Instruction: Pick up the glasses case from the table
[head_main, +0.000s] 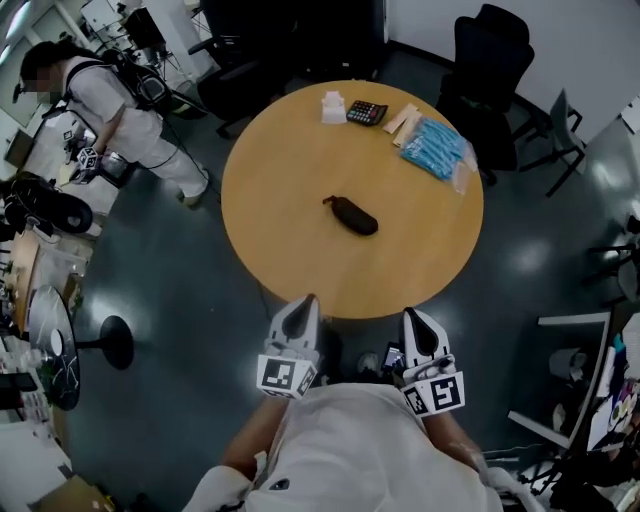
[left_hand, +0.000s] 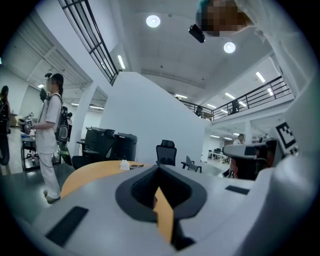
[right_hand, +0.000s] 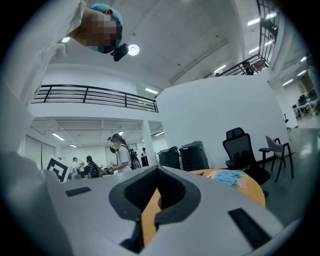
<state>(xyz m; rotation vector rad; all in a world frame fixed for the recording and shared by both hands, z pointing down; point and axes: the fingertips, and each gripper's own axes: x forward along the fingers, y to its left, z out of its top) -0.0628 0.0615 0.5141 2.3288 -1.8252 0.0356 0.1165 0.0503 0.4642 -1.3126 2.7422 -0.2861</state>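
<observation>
The glasses case is a dark, oblong pouch lying near the middle of the round wooden table in the head view. My left gripper and right gripper hover side by side just short of the table's near edge, well apart from the case, and both point toward it. Each has its jaws shut with nothing between them. In the left gripper view and the right gripper view the closed jaws hide the case; only a strip of tabletop shows past them.
At the table's far side lie a small white box, a calculator, beige strips and a blue packet. Black office chairs stand behind the table. A person stands at a bench on the left.
</observation>
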